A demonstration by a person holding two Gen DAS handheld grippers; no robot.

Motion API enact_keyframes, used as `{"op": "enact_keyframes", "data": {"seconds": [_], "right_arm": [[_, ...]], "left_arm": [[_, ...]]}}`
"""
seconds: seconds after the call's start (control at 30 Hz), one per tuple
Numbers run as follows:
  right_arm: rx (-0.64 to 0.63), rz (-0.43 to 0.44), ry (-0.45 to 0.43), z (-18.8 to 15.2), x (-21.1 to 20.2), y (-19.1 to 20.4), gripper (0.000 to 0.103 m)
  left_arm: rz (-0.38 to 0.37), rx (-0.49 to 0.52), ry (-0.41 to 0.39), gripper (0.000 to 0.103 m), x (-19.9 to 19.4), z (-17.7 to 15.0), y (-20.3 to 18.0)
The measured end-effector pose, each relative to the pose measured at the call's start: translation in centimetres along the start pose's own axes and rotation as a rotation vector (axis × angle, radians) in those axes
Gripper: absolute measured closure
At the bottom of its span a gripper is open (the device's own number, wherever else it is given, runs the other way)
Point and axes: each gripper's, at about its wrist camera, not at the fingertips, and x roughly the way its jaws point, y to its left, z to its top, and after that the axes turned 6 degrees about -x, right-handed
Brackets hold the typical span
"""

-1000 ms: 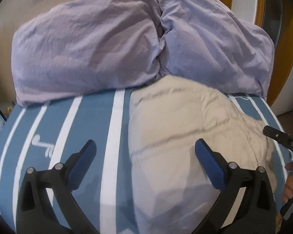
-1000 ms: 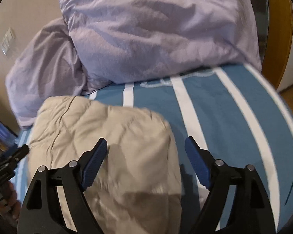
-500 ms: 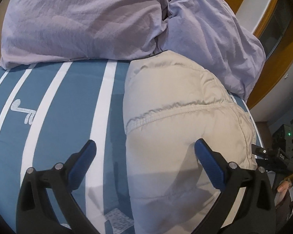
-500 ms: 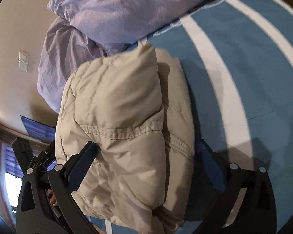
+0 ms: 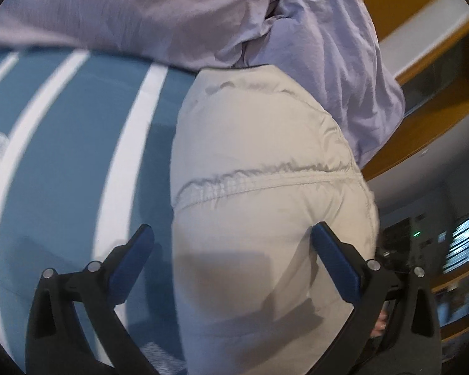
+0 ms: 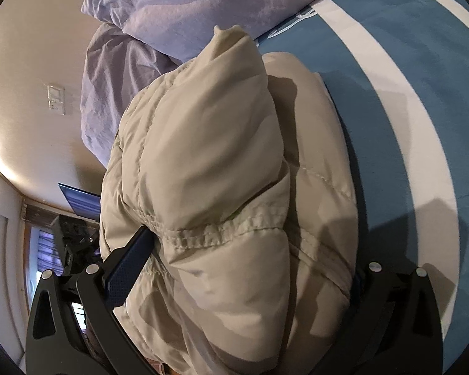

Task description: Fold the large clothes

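Observation:
A folded beige puffer jacket (image 5: 259, 168) lies on a blue bedspread with white stripes (image 5: 62, 143). My left gripper (image 5: 231, 250) is open; its right finger presses into the jacket's near side, its left finger hangs over the bedspread. In the right wrist view the jacket (image 6: 222, 168) bulges as a thick stack between the wide-open fingers of my right gripper (image 6: 244, 256). The left finger touches its side; the right fingertip is hidden behind the fabric.
Two lilac pillows (image 5: 178, 15) lie against the head of the bed behind the jacket and also show in the right wrist view (image 6: 184, 9). A beige wall with a switch plate (image 6: 55, 100) is on the left. A wooden frame (image 5: 428, 93) stands right of the bed.
Both grippers have tilted and moved closer to the jacket. The jacket now fills the space between the right gripper's fingers. Both stay open.

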Motion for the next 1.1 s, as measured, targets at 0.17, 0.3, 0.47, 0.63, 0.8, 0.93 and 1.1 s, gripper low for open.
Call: {"op": "enact_keyframes", "data": {"seconds": [0.17,0.3,0.47,0.63,0.8,0.93,1.1], "right_arm": [[-0.003,0.027,-0.004,0.0,0.3,0.0,0.001],[-0.005,0.031,-0.004,0.2,0.5,0.1,0.001],[-0.023,0.052,-0.039,0.1,0.4,0.2,0.007],[-0.052,0.076,-0.073,0.8,0.8,1.4,0.025],[-0.098,0.098,-0.060,2.0,3.1,3.9,0.035],[-0.125,0.127,-0.057,3.4,5.5,6.1,0.038],[-0.163,0.128,-0.060,4.5,7.8,7.8,0.038]], "left_arm": [[-0.116,-0.093,0.053,0.002,1.2,0.1,1.2],[-0.137,-0.108,0.053,0.002,1.5,0.0,1.2],[-0.162,-0.118,0.041,0.005,1.2,0.1,1.4],[-0.164,-0.128,0.005,0.019,-0.4,1.4,2.0],[-0.132,-0.137,-0.062,0.021,-2.6,3.4,3.3],[-0.099,-0.150,-0.119,0.021,-4.4,5.3,4.6],[-0.045,-0.151,-0.190,0.021,-5.4,7.1,6.5]]}}
